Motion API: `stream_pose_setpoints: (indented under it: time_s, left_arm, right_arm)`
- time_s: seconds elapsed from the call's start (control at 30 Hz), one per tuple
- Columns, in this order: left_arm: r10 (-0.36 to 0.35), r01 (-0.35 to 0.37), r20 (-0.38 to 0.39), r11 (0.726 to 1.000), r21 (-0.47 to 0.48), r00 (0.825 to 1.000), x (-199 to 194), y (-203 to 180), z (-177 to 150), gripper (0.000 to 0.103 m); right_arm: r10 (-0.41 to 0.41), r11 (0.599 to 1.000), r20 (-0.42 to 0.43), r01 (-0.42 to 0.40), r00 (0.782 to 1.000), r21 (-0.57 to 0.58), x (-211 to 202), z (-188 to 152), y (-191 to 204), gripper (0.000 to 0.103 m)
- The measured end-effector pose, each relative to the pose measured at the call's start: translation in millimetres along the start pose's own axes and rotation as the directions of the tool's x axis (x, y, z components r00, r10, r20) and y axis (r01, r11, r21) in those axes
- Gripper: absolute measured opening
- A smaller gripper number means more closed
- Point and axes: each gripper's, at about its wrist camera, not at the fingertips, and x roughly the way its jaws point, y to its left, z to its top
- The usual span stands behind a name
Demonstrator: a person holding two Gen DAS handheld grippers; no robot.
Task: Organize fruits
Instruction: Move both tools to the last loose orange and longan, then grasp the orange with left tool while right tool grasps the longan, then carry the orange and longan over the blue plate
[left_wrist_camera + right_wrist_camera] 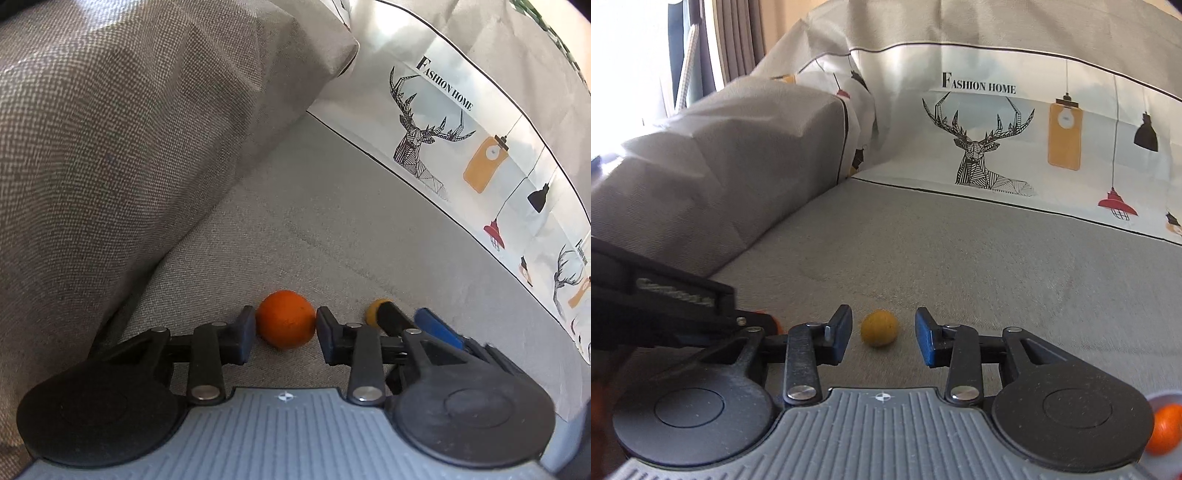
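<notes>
An orange [285, 324] lies on the grey sofa seat [332, 206] between the fingers of my left gripper [285, 328]; the jaws stand at its two sides, open and barely apart from it. A small yellow fruit [879, 328] lies on the seat between the open fingers of my right gripper [882, 332], with gaps on both sides. The yellow fruit also shows in the left wrist view [376, 311], partly hidden by the right gripper's fingers [437, 326]. The left gripper's body [665, 314] shows at the left of the right wrist view.
A grey cushion [129, 129] rises at the left. A printed cover with a deer and lamps [990, 147] drapes the sofa back. Another orange fruit in a pale dish [1167, 428] sits at the right edge, low down. Curtains [738, 40] hang behind.
</notes>
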Motion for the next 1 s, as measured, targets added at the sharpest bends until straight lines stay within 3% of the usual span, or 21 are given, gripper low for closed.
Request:
stream_pose_setpoints:
  time_s: [0.13,0.23,0.47,0.67,0.8,1.0]
  left_arm:
    - [0.001,-0.001,-0.012,1.000,-0.003,1.000,3,0,0,0.040]
    - [0.003,-0.003,-0.017,1.000,-0.007,1.000,8,0,1,0.041]
    - [0.005,-0.005,-0.006,1.000,0.014,1.000,8,-5,0,0.040]
    - [-0.061,0.058,0.094,0.998,0.035,0.994,-20,-8,-7,0.040]
    - [-0.147,0.133,0.165,0.987,0.093,0.975,-46,-17,-16,0.040]
    - [-0.237,0.207,0.198,0.965,0.160,0.951,-79,-29,-36,0.040]
  right_arm:
    - [0.014,1.000,-0.034,-0.014,0.999,-0.006,17,0,0,0.039]
    - [0.013,1.000,-0.058,-0.015,0.998,-0.022,24,-2,2,0.027]
    - [-0.011,1.000,-0.042,0.011,0.999,-0.014,6,3,-2,0.027]
    - [-0.033,0.997,-0.019,0.034,0.999,0.069,-41,15,-27,0.027]
    - [-0.041,0.988,0.026,0.037,0.999,0.148,-90,18,-46,0.027]
    - [-0.095,0.982,0.126,0.072,0.987,0.177,-176,9,-74,0.027]
